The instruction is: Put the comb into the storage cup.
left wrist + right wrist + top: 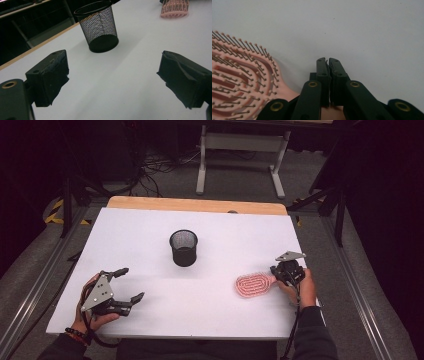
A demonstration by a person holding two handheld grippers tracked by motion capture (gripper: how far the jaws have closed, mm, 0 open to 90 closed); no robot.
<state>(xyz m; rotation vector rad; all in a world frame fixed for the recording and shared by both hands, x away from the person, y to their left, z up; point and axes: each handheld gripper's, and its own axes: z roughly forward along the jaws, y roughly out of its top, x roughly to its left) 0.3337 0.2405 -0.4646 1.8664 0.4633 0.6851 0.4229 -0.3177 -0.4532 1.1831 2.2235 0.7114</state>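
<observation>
So there's a white tabletop with a wooden strip along its far edge, in a dark room with grey floor, cables and a grey desk frame behind it. One black mesh cup stands upright mid-table. One pink hairbrush lies bristles-up, near-right of the cup. Two grippers: the right gripper has its jaws pressed together over the brush's handle end, though I can't tell if they're pinching it. The left gripper, near-left of the cup, has its jaws spread wide, nothing between them.
</observation>
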